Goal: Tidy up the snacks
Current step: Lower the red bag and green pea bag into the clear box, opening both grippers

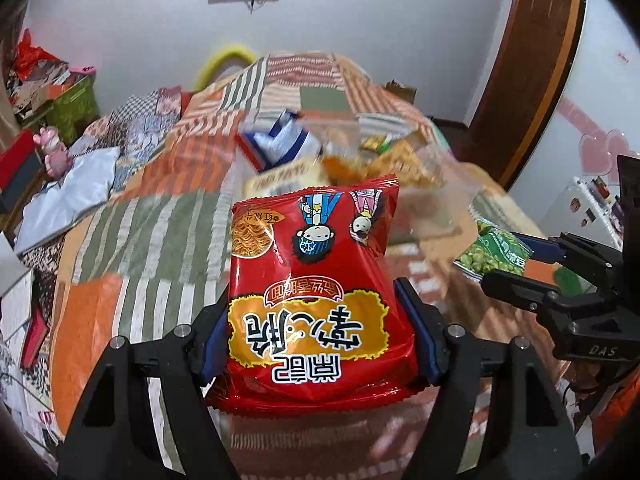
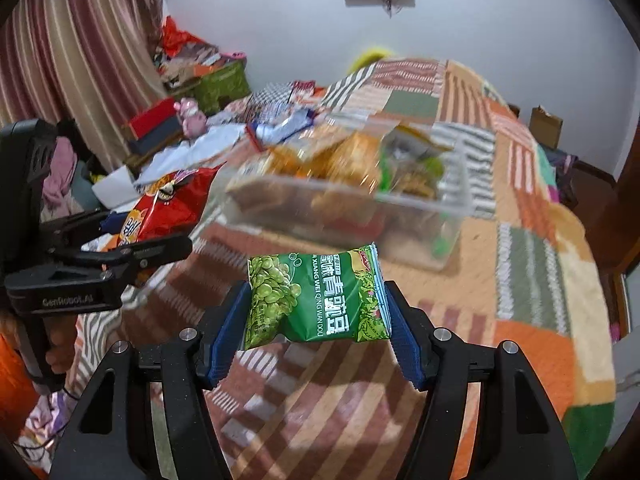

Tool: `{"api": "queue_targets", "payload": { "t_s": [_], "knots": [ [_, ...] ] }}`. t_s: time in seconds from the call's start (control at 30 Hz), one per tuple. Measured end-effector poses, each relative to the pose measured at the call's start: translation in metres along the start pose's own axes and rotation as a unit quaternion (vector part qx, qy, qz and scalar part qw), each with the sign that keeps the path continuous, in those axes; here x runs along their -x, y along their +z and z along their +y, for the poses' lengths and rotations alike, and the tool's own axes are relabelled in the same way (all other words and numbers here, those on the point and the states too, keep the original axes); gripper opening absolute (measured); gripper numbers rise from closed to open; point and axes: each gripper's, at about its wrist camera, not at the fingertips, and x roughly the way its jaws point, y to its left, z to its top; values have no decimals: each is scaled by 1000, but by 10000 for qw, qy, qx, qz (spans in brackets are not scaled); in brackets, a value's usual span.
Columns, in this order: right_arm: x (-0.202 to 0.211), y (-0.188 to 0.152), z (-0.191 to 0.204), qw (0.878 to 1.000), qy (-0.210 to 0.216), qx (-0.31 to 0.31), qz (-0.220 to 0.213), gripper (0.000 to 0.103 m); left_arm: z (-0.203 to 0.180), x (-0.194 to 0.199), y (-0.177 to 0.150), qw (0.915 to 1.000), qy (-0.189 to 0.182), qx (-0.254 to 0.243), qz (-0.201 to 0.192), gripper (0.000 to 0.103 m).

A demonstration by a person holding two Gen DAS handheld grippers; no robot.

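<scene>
Red noodle packet (image 1: 316, 292) | in left gripper (image 1: 316, 332) | green pea packet (image 2: 316, 298) | in right gripper (image 2: 316, 320)

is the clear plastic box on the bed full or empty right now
Partly full. Through the clear box's wall orange and green snack packets show piled inside, some above the rim; motion blur hides how many.

The noodle snack packet (image 1: 316, 296) sits between the two fingers of the left tongs (image 1: 320, 332), above the bed (image 1: 160, 220). To its right, the green pea packet (image 2: 316, 298) sits between the fingers of the right tongs (image 2: 316, 332). Ahead of both, on the bed, stands a clear plastic bin (image 2: 420, 208) with snack packets inside. Behind the bin lies a small carton (image 1: 276, 140). Left of the bed are stacked boxes (image 2: 156, 128) and a plush toy (image 2: 192, 114).
</scene>
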Motion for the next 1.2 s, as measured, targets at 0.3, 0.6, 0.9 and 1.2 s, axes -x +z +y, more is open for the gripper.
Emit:
{"api": "queue_targets", "payload": {
  "t_s": [0.3,0.6,0.9,1.2],
  "knots": [
    [7,30,-17,9991,-83,-155,-377,62,-5,-3,39,9994,-130,33,-304,73],
    [-5,59,-32,9978,-156,-283,-577,62,-7,-24,75,9989,-177,-11,-435,73],
    [-28,90,-33,9972,-135,-277,-679,62,10,-55,100,9990,-153,161,-388,73],
    [-63,106,-34,9983,-51,-235,-527,62,22,-89,107,9995,-108,234,-170,73]
  ]
}}
